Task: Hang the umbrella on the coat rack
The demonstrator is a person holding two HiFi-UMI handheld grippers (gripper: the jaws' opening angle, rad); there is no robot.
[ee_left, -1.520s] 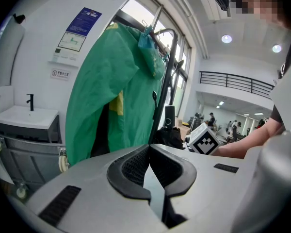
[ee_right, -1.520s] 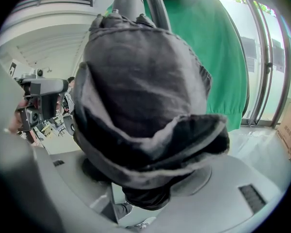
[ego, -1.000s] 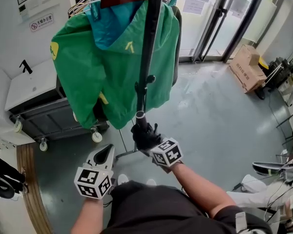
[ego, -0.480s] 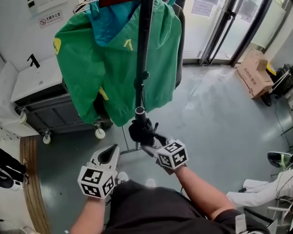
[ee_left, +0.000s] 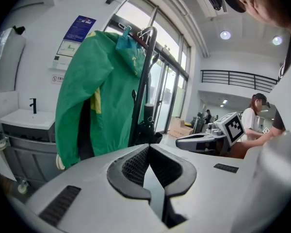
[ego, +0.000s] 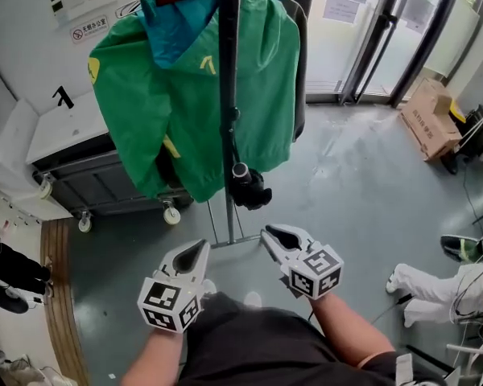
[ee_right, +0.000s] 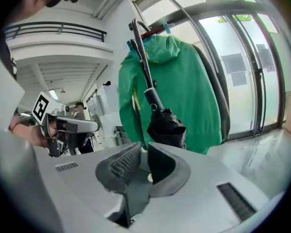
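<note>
Closing empty, right tool sits clear of the hung umbrella.

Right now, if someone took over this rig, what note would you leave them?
Left gripper: shut and empty, held low in front of the person.
Right gripper: jaws closing with nothing between them, clear of the umbrella.
Things: the umbrella hangs by its hooked handle from the top of the coat rack, its folded bundle at the bottom, in front of the green jacket. Neither gripper touches it.
Done: the umbrella is hung.
Left: probably nothing except checking that it hangs steady.
</note>
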